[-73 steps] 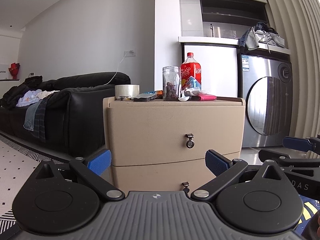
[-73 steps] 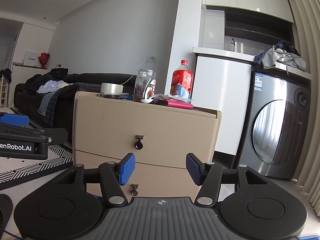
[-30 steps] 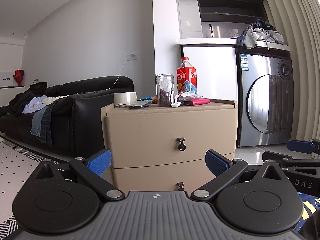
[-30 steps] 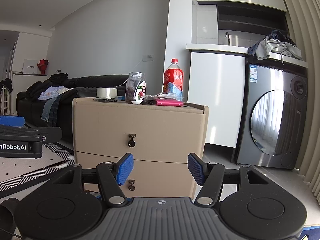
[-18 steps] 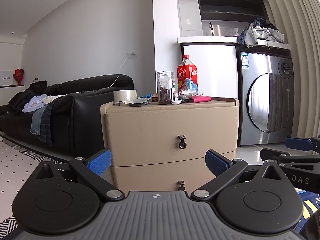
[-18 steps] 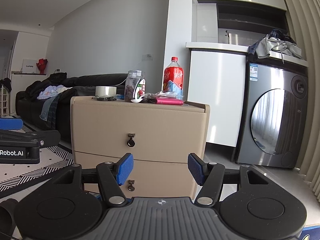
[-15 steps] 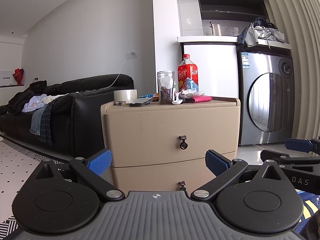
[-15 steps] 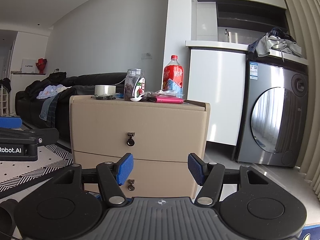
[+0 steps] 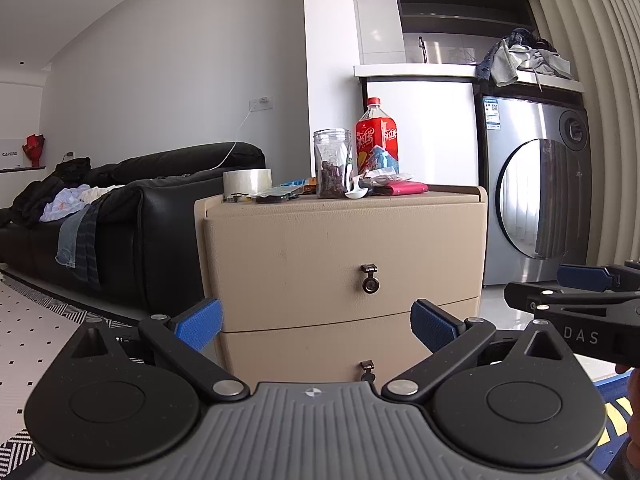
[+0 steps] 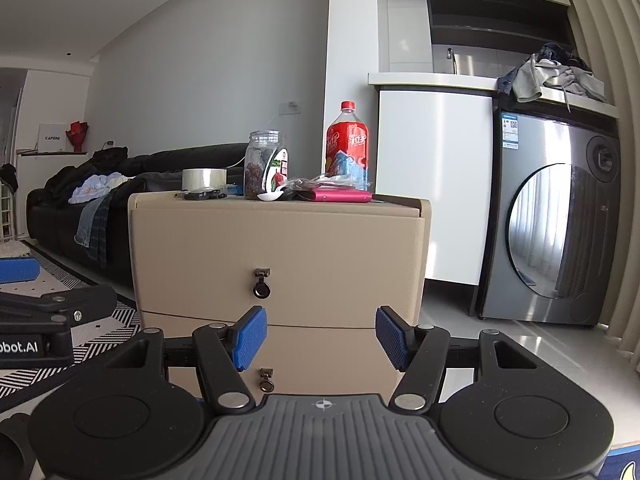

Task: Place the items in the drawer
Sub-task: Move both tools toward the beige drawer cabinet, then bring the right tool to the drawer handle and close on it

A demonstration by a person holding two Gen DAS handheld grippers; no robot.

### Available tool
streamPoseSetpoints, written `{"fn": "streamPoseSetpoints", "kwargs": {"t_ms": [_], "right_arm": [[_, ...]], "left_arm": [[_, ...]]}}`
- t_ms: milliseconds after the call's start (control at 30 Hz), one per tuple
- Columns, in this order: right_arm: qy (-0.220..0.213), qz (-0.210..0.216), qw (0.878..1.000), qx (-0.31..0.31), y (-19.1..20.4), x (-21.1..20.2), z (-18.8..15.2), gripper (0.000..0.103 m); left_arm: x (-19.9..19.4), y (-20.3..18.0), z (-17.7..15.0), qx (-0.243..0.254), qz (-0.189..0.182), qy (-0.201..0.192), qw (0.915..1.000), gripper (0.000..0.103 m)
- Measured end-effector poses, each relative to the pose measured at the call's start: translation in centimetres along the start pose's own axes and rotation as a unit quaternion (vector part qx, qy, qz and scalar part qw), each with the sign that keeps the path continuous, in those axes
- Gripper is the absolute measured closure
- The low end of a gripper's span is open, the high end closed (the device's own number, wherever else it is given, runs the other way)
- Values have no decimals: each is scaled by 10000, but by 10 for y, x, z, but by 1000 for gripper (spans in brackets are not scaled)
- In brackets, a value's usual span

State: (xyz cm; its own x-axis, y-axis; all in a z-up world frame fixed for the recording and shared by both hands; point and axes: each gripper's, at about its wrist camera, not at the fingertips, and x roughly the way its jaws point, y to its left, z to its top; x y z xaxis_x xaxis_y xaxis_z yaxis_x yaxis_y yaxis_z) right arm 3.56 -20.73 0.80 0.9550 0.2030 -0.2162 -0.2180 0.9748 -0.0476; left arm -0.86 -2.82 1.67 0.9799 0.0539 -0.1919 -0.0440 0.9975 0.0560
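Observation:
A beige two-drawer cabinet [image 9: 340,248] [image 10: 280,248] stands ahead, both drawers closed. The upper drawer has a ring pull [image 9: 370,284] [image 10: 262,286], the lower one too [image 10: 266,382]. On top lie a tape roll [image 9: 247,182] [image 10: 204,179], a clear jar [image 9: 332,162] [image 10: 264,164], a red soda bottle [image 9: 376,134] [image 10: 347,136], a white spoon [image 10: 271,196], a pink wallet [image 9: 404,189] [image 10: 342,196] and a dark flat item [image 9: 274,198]. My left gripper [image 9: 316,322] and right gripper [image 10: 322,338] are open and empty, short of the cabinet front.
A black sofa [image 9: 132,220] with clothes stands left of the cabinet. A washing machine [image 10: 556,240] with laundry on top is at the right. A patterned rug [image 9: 36,320] covers the floor at left. Each gripper shows at the other view's edge.
Both grippers have drifted a little nearer to the cabinet, which now looks slightly larger. Their jaws stay open.

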Motion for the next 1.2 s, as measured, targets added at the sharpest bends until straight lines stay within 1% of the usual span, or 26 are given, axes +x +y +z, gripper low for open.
{"fn": "streamPoseSetpoints", "kwargs": {"t_ms": [233, 333, 467, 733, 1000, 1200], "right_arm": [[-58, 31, 10000, -43, 7, 19, 3, 39], [-33, 29, 10000, -28, 9, 27, 2, 39], [10, 34, 10000, 18, 11, 36, 3, 39], [22, 9, 10000, 13, 18, 51, 3, 39], [47, -10, 10000, -13, 27, 62, 2, 39], [65, 4, 10000, -12, 34, 73, 3, 39]], "left_arm": [[15, 10, 2, 2, 60, -2, 10000, 0], [21, 15, 7, 13, 99, -71, 9999, 0], [27, 20, 16, -11, 55, -188, 9998, 0], [43, 25, 25, 191, -129, -314, 9992, 0], [51, 32, 16, 87, -203, -286, 9993, 0], [51, 39, 13, 23, -153, -284, 9995, 0]]}}
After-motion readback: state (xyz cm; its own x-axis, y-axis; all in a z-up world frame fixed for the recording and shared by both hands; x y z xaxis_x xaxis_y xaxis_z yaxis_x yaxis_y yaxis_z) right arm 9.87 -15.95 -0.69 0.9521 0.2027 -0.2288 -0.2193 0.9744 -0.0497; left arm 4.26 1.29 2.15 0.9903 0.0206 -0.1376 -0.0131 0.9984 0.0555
